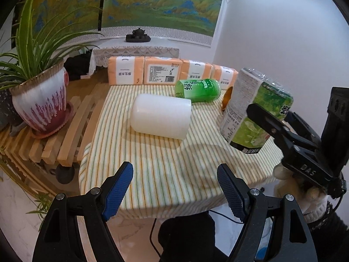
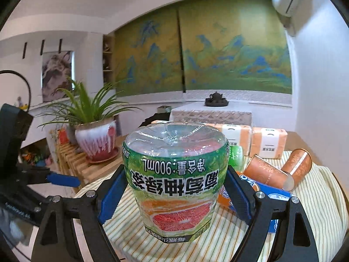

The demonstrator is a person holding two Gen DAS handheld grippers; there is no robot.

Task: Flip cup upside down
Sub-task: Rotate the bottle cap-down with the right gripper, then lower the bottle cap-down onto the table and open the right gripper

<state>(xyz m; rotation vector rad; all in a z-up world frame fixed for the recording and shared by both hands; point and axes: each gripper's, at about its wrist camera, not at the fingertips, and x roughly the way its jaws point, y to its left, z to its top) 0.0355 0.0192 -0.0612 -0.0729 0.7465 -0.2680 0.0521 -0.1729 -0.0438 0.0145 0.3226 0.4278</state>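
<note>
My right gripper (image 2: 174, 193) is shut on a green-labelled clear plastic bottle-cup (image 2: 175, 179), held upside down with its base up above the striped cloth; it also shows in the left wrist view (image 1: 255, 111), tilted, with the right gripper (image 1: 264, 120) clamping it. A white translucent cup (image 1: 161, 116) lies on its side in the middle of the table. A green cup (image 1: 198, 90) lies on its side behind it. Two orange paper cups (image 2: 281, 170) lie on their sides at the right. My left gripper (image 1: 174, 187) is open and empty near the table's front edge.
A striped cloth (image 1: 152, 170) covers the small table. Orange tissue packs (image 1: 152, 73) line its back edge. A potted plant (image 1: 41, 102) stands on a slatted wooden bench (image 1: 65, 139) at left. A blue-orange packet (image 2: 266, 196) lies right of the held bottle.
</note>
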